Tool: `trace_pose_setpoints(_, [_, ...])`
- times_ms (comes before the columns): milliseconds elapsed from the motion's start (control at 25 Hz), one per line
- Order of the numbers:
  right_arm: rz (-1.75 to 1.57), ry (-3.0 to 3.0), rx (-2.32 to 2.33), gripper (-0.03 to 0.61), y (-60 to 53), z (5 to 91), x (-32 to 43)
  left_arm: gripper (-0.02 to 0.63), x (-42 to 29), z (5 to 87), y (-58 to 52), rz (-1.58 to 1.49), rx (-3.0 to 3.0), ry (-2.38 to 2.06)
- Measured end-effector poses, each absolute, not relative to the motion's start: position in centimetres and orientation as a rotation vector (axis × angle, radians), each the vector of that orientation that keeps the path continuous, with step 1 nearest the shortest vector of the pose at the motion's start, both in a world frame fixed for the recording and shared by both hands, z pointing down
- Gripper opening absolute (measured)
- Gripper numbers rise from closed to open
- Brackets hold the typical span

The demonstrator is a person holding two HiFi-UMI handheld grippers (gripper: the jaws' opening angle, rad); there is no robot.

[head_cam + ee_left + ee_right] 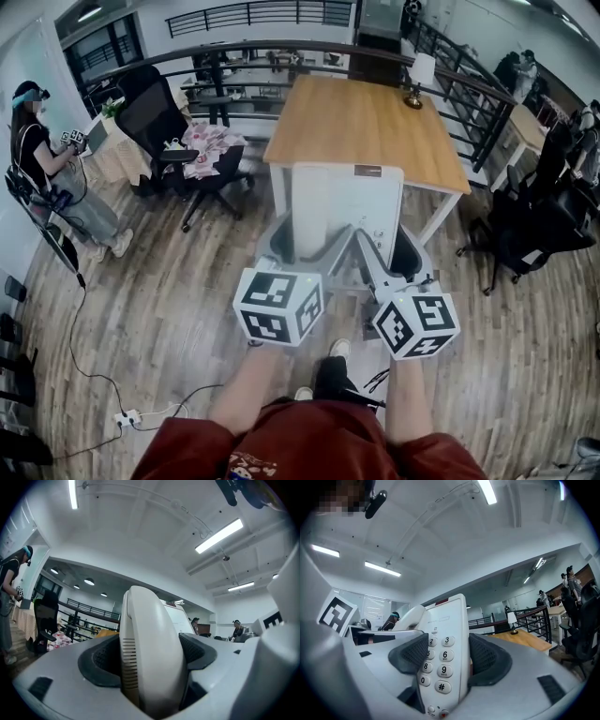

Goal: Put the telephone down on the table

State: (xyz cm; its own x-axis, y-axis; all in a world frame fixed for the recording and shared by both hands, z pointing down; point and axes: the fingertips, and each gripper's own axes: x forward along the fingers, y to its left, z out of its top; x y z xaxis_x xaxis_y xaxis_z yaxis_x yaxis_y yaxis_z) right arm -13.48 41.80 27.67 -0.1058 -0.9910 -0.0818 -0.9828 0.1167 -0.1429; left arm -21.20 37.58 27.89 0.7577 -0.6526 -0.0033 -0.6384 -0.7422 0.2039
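Your left gripper point(149, 654) has its jaws clamped on the handset point(150, 620). Your right gripper point(447, 659) clamps the phone point(446, 620) by its keypad side. The phone is held upright in the air, just short of the tabletop point(375, 122) at 12 o'clock.

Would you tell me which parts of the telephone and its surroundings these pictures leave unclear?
Head view: the telephone shows only its back, and its label's print is too small to read.
Right gripper view: the leftmost key column sits behind one of the right gripper's fingers.
Left gripper view: the handset's lower end is hidden down between the left gripper's fingers.
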Motion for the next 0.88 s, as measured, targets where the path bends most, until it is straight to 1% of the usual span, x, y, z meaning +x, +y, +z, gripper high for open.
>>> trace_pose_setpoints(400, [-0.092, 2.223, -1.981, 0.285, 36.1, 27.8, -8.0, 0.393, -15.7, 28.0, 31.9, -0.091, 2.762, -1.034])
trace_pose_setpoints(880, [-0.108, 2.201, -1.993, 0.287, 28.2, 27.2, 2.7, 0.393, -5.0, 27.3, 23.8, -0.069, 2.768, -1.016])
